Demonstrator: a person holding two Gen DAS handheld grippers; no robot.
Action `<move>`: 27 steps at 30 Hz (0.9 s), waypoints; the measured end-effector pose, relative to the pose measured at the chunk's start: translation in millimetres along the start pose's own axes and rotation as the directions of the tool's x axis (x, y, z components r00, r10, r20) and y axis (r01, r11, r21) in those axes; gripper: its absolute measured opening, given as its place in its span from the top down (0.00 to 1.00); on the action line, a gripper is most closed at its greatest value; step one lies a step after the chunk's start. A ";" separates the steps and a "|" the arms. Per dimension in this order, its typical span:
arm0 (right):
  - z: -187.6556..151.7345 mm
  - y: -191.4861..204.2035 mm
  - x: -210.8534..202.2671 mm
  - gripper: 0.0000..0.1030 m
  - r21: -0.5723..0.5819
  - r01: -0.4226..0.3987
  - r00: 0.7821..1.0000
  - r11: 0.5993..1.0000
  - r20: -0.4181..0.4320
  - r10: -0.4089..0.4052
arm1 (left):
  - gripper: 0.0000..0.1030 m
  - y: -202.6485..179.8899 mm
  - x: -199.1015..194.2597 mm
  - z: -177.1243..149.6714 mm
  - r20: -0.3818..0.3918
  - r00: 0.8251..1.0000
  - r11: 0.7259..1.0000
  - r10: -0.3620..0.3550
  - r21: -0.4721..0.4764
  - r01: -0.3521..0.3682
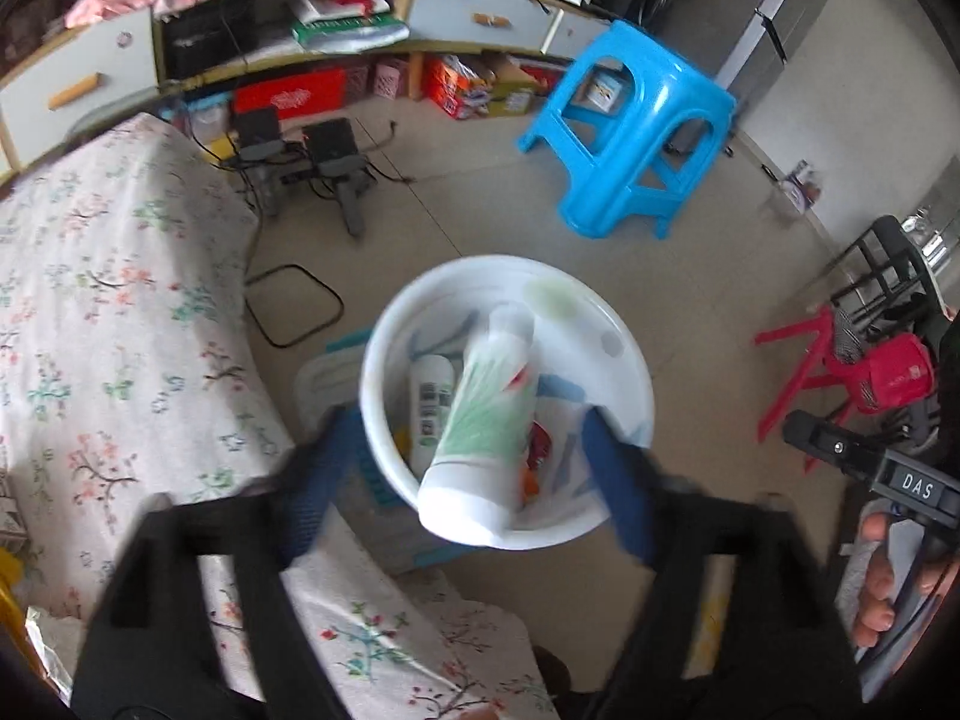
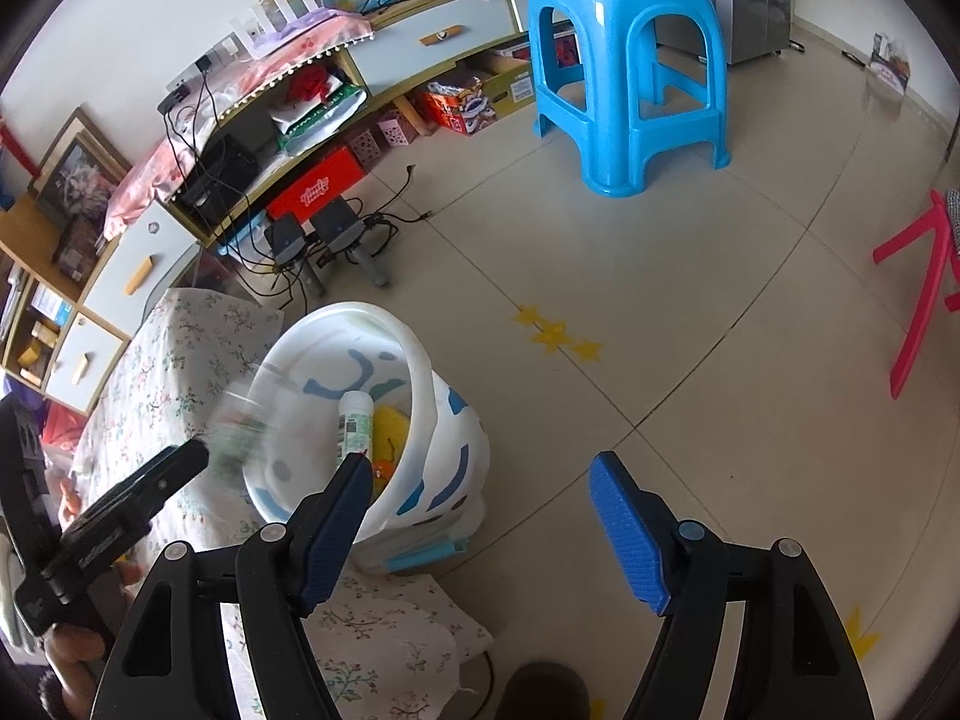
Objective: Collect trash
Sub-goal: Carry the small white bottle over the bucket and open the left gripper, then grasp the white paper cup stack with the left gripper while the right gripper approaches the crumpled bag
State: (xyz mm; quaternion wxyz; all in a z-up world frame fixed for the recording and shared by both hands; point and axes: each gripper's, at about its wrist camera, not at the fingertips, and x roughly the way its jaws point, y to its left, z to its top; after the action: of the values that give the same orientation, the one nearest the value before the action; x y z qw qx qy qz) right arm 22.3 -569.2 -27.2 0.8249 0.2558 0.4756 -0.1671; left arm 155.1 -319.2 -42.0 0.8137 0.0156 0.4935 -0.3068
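Two grippers hang above a white bin (image 1: 618, 354) that stands on the tiled floor (image 2: 660, 312) just beside a table draped in a floral cloth (image 1: 108, 312). The left gripper (image 1: 465, 450) has its blue-padded jaws spread wide, nothing pinched between them, and a green-and-white tube (image 1: 486, 420) (blurred, tilted with its flat end nearest the camera) sits in the gap over the bin's mouth, touching neither pad as far as the left wrist view shows. Inside the bin lie a smaller white bottle (image 2: 355, 420) with a barcode label, a yellow sponge (image 2: 390, 423) and something orange. The right gripper (image 2: 480, 531) is likewise wide and empty, one finger over the bin's rim, the other over bare floor. A blue plastic stool (image 2: 624, 72) stands well apart, near the low cabinet (image 2: 420, 30).
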 end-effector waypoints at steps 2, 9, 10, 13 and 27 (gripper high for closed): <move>0.2 2.3 0.7 0.26 -0.009 0.002 1.000 1.000 0.000 -0.002 | 0.21 3.5 -3.3 -1.4 -0.009 1.000 1.000 0.015 0.000 -0.015; 0.1 15.2 1.5 0.26 -0.033 0.000 1.000 0.999 0.001 0.000 | 0.15 25.3 -25.4 -7.1 -0.007 0.997 0.997 0.081 -0.015 -0.081; -0.3 18.7 1.8 0.26 -0.040 0.000 1.000 0.999 0.002 0.000 | 0.14 30.1 -30.1 -9.6 -0.005 0.996 0.996 0.088 -0.020 -0.088; -2.2 28.2 2.1 0.26 -0.060 -0.003 1.000 0.998 0.001 0.003 | 0.12 42.5 -44.7 -17.2 0.002 0.994 0.994 0.109 -0.027 -0.109; -25.0 112.5 11.9 0.24 -0.222 -0.016 1.000 0.975 -0.019 0.012 | 0.01 128.0 -122.8 -65.2 0.020 0.974 0.969 0.226 -0.110 -0.223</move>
State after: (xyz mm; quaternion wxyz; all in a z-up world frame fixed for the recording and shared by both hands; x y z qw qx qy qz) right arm 69.0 -463.6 -18.4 0.8453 0.1669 0.4966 -0.1047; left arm 129.3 -134.5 -11.1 0.8507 0.0227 0.4911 -0.1860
